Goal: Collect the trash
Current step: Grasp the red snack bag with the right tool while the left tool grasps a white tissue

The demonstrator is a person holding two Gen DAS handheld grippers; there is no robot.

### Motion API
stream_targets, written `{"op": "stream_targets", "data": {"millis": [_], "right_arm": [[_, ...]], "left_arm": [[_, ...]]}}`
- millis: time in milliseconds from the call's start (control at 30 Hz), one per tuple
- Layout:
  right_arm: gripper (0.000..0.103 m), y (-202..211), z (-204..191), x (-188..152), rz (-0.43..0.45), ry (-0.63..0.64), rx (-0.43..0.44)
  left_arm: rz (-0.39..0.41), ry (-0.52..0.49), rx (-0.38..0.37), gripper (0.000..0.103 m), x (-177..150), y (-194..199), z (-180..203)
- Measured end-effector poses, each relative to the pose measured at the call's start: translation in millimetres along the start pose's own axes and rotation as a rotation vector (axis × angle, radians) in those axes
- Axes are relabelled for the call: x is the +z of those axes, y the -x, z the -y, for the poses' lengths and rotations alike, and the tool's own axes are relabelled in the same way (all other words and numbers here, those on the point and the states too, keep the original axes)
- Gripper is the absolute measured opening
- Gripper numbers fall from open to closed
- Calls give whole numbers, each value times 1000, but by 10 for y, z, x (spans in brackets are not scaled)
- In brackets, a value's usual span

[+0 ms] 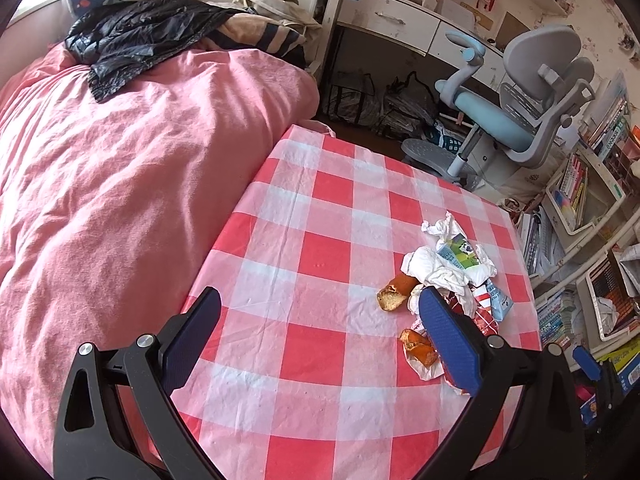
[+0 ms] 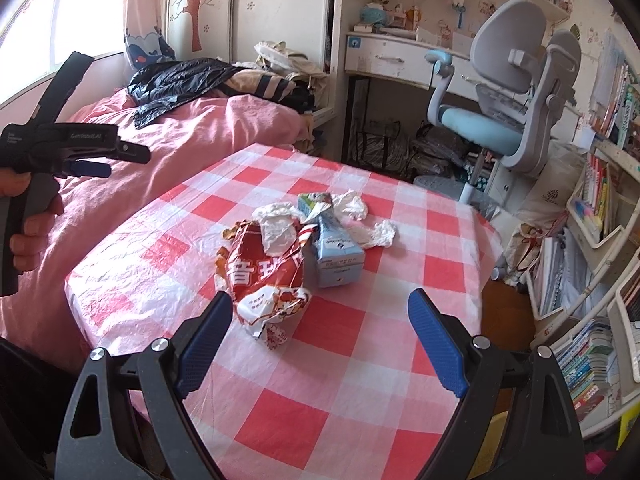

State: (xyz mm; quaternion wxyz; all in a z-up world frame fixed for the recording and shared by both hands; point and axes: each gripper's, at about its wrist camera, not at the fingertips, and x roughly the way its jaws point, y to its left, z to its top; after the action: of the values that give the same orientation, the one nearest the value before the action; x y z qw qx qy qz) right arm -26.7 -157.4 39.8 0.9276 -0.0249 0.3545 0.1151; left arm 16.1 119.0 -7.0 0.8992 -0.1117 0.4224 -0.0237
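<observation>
A heap of trash lies on the red-and-white checked table [image 2: 340, 360]: a crumpled red snack bag [image 2: 266, 276], a light blue carton [image 2: 338, 256], white crumpled tissues [image 2: 354, 204] and orange peel [image 1: 394, 294]. In the left wrist view the heap [image 1: 452, 268] is at the right, partly behind the right finger. My left gripper [image 1: 320, 308] is open and empty above the table's left part. My right gripper [image 2: 320, 312] is open and empty, just short of the snack bag. The left gripper also shows in the right wrist view [image 2: 80, 160], over the bed.
A bed with a pink cover [image 1: 120, 180] and a black jacket [image 1: 148, 36] borders the table on the left. A grey-blue desk chair [image 2: 500, 92] and a white desk [image 2: 400, 56] stand behind. Bookshelves [image 2: 592, 240] fill the right side.
</observation>
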Motion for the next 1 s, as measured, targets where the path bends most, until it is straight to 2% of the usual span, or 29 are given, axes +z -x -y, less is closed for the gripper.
{"op": "stream_targets", "data": {"millis": [167, 267, 433, 567, 800, 900, 967, 1000], "right_arm": [[86, -139, 54, -13, -58, -76, 114], [85, -164, 20, -23, -71, -81, 154], [73, -199, -140, -31, -93, -5, 180], [70, -328, -198, -33, -139, 23, 183], [67, -681, 29, 17, -199, -137, 255], [53, -864, 100, 27, -238, -202, 284], [37, -966, 123, 9, -273, -228, 309], [33, -985, 128, 4, -281, -236, 322]], "left_arm": [[-70, -40, -41, 96, 23, -360, 222], [-90, -111, -53, 96, 60, -550, 463], [-104, -181, -66, 96, 144, -803, 750], [-130, -201, -77, 96, 212, -1046, 875], [-166, -240, -97, 96, 299, -1395, 1030], [-182, -247, -105, 94, 326, -1499, 1074], [-204, -246, -128, 78, 325, -1573, 1091], [-220, -243, -143, 54, 317, -1609, 1091]]}}
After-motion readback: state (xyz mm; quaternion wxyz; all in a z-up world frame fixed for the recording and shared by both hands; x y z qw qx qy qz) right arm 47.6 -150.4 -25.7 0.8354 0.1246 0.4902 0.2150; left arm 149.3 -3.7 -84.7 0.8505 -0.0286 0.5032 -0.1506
